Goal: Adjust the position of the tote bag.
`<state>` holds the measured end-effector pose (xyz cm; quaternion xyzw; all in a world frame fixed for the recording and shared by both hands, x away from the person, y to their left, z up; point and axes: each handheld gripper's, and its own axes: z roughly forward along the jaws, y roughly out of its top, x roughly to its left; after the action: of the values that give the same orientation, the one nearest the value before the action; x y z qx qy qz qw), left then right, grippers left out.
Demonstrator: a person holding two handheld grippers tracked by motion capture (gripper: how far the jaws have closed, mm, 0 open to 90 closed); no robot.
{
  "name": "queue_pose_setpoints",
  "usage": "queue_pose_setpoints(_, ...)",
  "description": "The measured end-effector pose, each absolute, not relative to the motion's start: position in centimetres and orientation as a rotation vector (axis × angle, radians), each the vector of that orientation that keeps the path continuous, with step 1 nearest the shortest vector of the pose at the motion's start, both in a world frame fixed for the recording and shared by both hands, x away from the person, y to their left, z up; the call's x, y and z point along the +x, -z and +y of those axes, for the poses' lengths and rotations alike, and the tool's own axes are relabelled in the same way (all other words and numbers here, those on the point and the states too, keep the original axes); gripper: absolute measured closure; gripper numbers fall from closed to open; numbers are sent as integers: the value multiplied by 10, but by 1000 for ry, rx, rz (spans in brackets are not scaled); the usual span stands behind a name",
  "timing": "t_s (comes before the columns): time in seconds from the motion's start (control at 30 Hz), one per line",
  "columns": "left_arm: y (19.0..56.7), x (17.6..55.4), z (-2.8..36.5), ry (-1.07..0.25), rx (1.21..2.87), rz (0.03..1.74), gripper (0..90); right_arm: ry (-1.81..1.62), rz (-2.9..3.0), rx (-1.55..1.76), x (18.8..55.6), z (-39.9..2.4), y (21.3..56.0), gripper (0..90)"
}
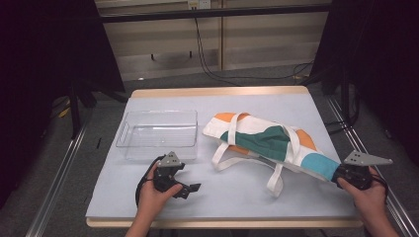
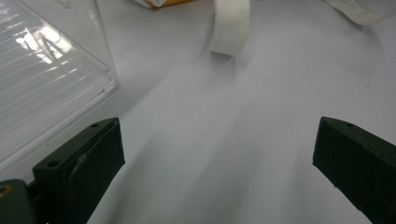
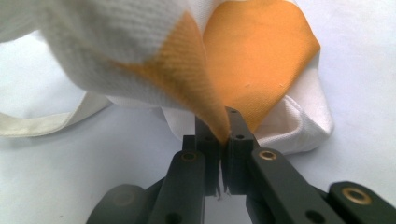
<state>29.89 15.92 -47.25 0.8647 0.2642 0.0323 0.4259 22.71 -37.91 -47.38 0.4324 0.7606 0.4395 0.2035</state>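
A white cloth tote bag (image 1: 262,140) with orange, green and teal patches lies folded across the middle and right of the table, its white straps (image 1: 274,180) trailing toward me. My right gripper (image 1: 339,174) is at the front right, shut on the bag's teal corner. In the right gripper view the jaws pinch a fold of white and orange cloth (image 3: 261,65) at the right gripper (image 3: 223,133). My left gripper (image 1: 190,189) rests open at the front left, apart from the bag. In the left gripper view the left gripper (image 2: 217,149) has bare mat between its jaws, with a strap loop (image 2: 229,25) ahead.
An empty clear plastic bin (image 1: 158,134) stands on the left half of the pale mat (image 1: 237,197), just beyond my left gripper; its corner (image 2: 46,79) is close to the left jaw. Dark stands and cables surround the table, which has wooden edges.
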Motion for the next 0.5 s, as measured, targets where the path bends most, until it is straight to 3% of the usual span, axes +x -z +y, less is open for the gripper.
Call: queue_pose_setpoints(0.5,470,299,137,-49,2145,605,4,-1226,2095,1266,240,-389,476,857)
